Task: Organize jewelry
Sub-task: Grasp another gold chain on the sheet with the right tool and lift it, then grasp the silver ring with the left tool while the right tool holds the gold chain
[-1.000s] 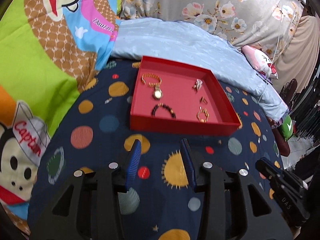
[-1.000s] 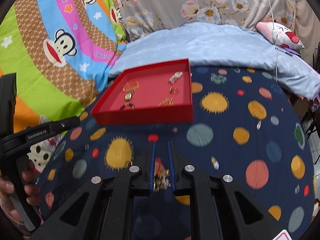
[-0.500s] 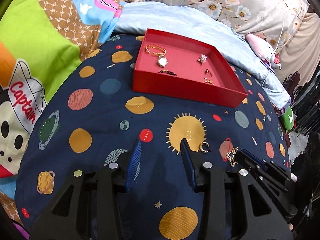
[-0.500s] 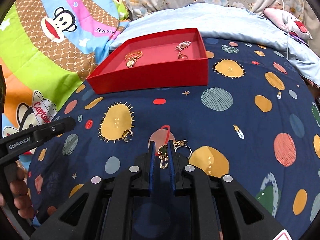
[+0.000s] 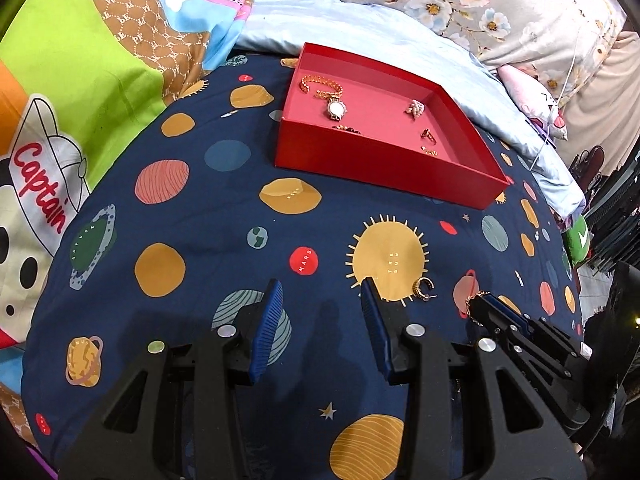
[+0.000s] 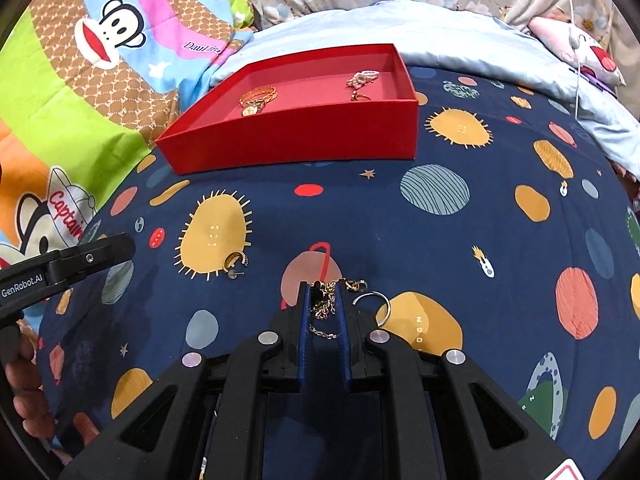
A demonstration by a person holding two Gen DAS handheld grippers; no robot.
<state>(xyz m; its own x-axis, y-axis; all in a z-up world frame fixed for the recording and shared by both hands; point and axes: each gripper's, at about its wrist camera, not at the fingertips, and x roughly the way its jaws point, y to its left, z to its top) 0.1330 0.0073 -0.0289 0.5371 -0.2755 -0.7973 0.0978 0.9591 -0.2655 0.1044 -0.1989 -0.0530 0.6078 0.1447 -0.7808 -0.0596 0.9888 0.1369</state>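
A gold chain (image 6: 325,307) is pinched between the narrowed fingers of the right gripper (image 6: 324,312), low on the bedspread, well short of the red tray (image 6: 296,140). The left gripper (image 5: 320,320) is spread, empty. A lift over the tray's near wall is judged next; open room lies between.

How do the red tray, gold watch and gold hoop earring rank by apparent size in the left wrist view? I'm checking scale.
1. red tray
2. gold watch
3. gold hoop earring, though it lies nearer the camera, so 2 and 3 are unsure.

tray (image 6: 288,142) behind | earring (image 6: 234,263) left of chain (image 6: 326,300) | ring (image 6: 372,307) right
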